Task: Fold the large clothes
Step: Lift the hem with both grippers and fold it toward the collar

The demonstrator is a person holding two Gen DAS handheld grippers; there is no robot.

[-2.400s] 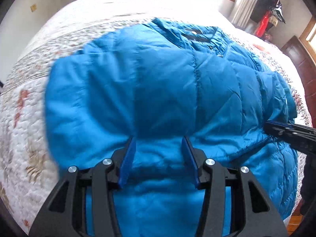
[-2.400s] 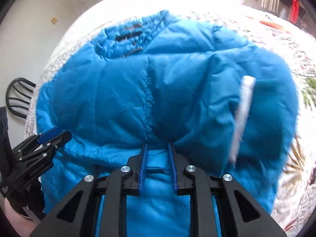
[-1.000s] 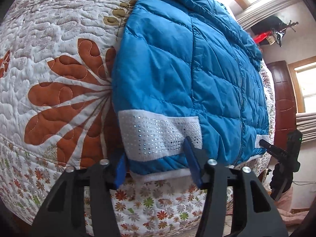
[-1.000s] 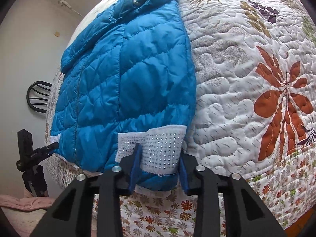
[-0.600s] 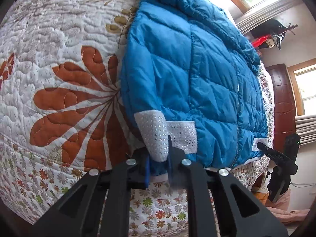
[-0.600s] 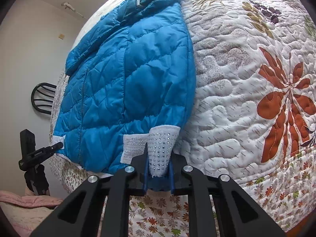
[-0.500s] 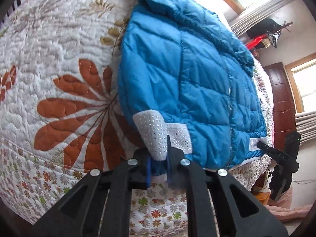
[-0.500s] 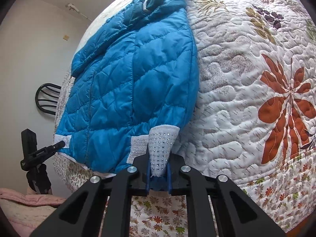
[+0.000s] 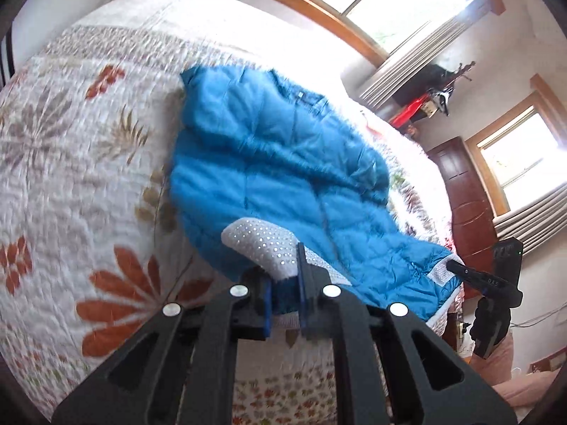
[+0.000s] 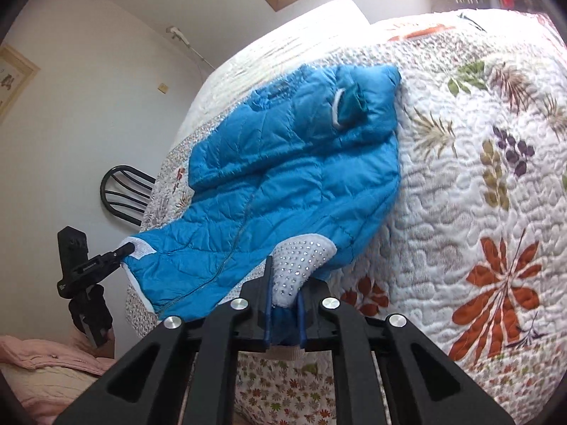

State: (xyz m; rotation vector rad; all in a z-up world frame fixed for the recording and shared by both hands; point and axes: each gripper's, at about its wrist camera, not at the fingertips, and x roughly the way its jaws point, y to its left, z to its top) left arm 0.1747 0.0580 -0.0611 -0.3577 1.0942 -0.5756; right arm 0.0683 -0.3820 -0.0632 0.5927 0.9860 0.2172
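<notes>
Quilted, slightly glossy blue jacket (image 9: 283, 163)

Both grippers: matte black frames w/ triangular cutouts. Left gripper (image 9: 285, 292): four round silver screw heads in a row across the finger bases, blue pads (image 9: 267, 304) on inner faces of fingers. Right gripper (image 10: 285, 313): same build, four silver screws, blue pads (image 10: 301, 318). Seen side-on from the left wrist cam, right unit has small white lettering on its body, illegible.
</notes>
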